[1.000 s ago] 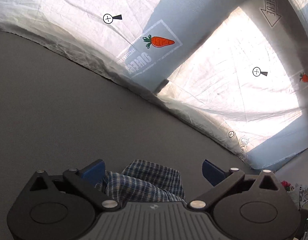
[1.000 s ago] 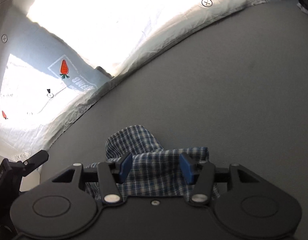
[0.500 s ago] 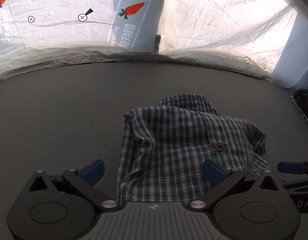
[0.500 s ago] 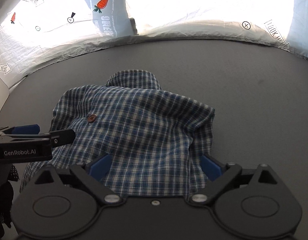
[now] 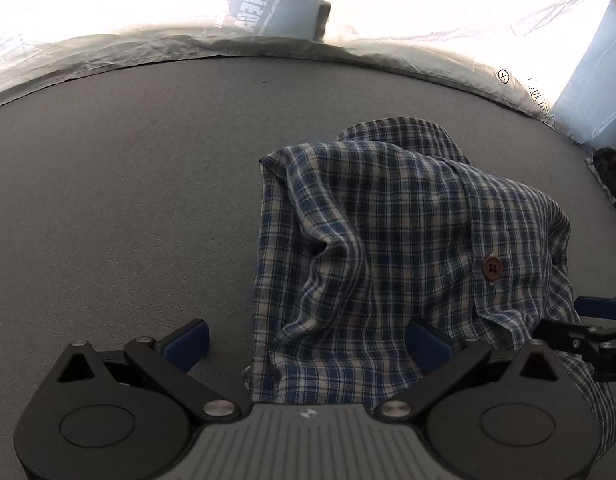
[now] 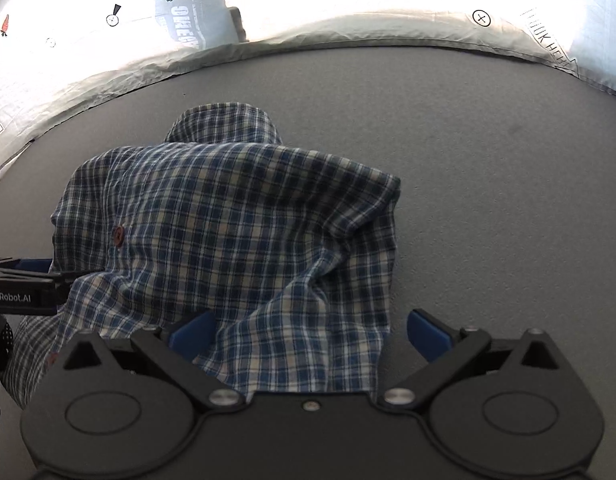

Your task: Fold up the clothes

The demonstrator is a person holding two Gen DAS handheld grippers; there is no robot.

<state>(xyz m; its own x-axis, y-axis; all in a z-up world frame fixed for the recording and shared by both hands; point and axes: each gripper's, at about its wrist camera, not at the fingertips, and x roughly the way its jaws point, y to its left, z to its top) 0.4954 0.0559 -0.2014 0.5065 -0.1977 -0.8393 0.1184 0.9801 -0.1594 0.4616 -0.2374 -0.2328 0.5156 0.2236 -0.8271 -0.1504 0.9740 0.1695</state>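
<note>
A blue and white checked shirt [image 5: 392, 240] lies folded in a loose heap on the grey table, a brown button showing on top. It also shows in the right wrist view [image 6: 235, 240]. My left gripper [image 5: 308, 342] is open, its jaws wide over the shirt's near left edge. My right gripper [image 6: 310, 330] is open over the shirt's near right edge. Neither holds the cloth. Each gripper shows at the side of the other's view: the right one [image 5: 588, 324] and the left one [image 6: 23, 284].
The grey table [image 5: 107, 200] reaches to a white crumpled backdrop sheet [image 6: 107, 80] printed with carrots and markers. A dark object [image 5: 612, 176] lies at the table's right edge in the left wrist view.
A second ago both grippers were low and close over the bunched shirt, the right with narrow jaws. They have since opened, drawn back and lifted, and the shirt lies released on the table.
</note>
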